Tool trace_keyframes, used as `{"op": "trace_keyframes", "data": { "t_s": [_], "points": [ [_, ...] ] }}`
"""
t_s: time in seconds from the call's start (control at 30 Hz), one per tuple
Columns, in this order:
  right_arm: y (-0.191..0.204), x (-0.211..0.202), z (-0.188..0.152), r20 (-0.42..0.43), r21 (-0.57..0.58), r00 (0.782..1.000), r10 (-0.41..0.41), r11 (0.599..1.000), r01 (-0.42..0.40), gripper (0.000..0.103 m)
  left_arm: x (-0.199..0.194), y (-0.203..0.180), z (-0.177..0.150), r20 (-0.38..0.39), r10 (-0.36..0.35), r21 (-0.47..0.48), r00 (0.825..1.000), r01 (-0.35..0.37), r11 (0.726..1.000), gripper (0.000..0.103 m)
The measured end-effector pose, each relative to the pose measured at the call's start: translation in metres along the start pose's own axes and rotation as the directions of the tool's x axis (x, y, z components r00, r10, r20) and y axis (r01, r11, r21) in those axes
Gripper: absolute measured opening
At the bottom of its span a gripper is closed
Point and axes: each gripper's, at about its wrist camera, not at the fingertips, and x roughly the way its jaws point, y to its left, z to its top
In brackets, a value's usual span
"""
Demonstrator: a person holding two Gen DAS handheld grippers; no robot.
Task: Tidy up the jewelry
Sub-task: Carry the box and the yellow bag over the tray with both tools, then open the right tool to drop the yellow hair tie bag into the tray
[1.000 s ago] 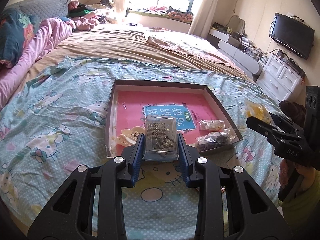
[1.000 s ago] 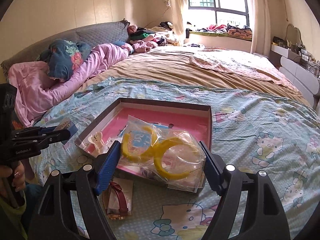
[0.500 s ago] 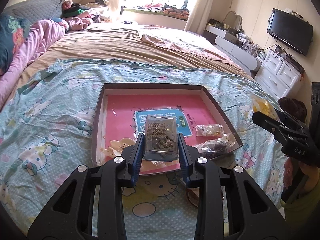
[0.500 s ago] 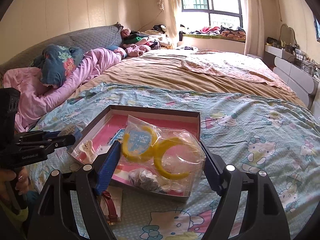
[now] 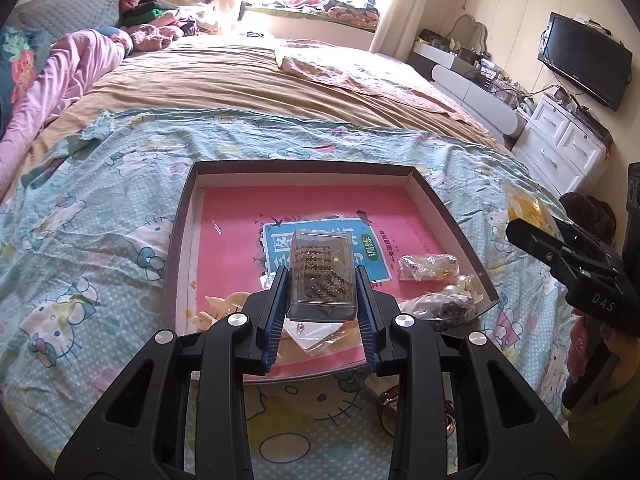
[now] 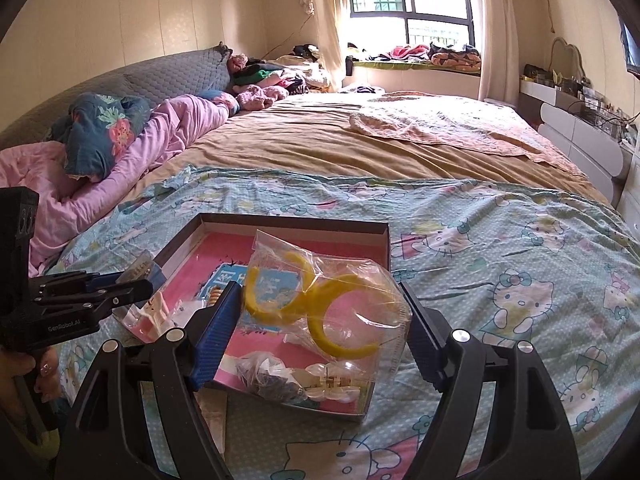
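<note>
We are gripping the clear jewelry case in our left gripper at centre frame above the pink-lined tray; our right gripper is clasping the bag of yellow hoops.

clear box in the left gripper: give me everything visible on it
The clear box is a small rectangular case of transparent hard plastic, lid closed, holding rows of small gold-brown pieces. The left gripper clamps its two long sides between blue-padded fingers. It is held roughly level above the near part of the brown, pink-lined tray, touching only the fingers.
</note>
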Motion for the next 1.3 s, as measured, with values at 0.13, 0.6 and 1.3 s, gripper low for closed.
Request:
{"op": "trace_keyframes", "data": {
  "t_s": [0.13, 0.6, 1.3],
  "points": [
    [-0.001, 0.008, -0.003, -0.019, 0.000, 1.000, -0.009, 1.000, 0.009, 0.076, 0.009, -0.002, 0.006, -0.003, -0.003, 0.005, 1.000, 0.003, 1.000, 0.025],
    [0.009, 0.040, -0.014, -0.089, -0.032, 0.996, -0.021, 0.999, 0.018, 0.076, 0.035, 0.007, 0.000, -0.053, 0.015, 0.015, 0.998, -0.014, 1.000, 0.025],
    [0.033, 0.075, -0.029, -0.208, -0.089, 0.978, 0.012, 0.996, -0.031, 0.076, 0.046, 0.016, -0.009, -0.096, 0.012, 0.004, 0.995, -0.011, 1.000, 0.026]
  ]
}}
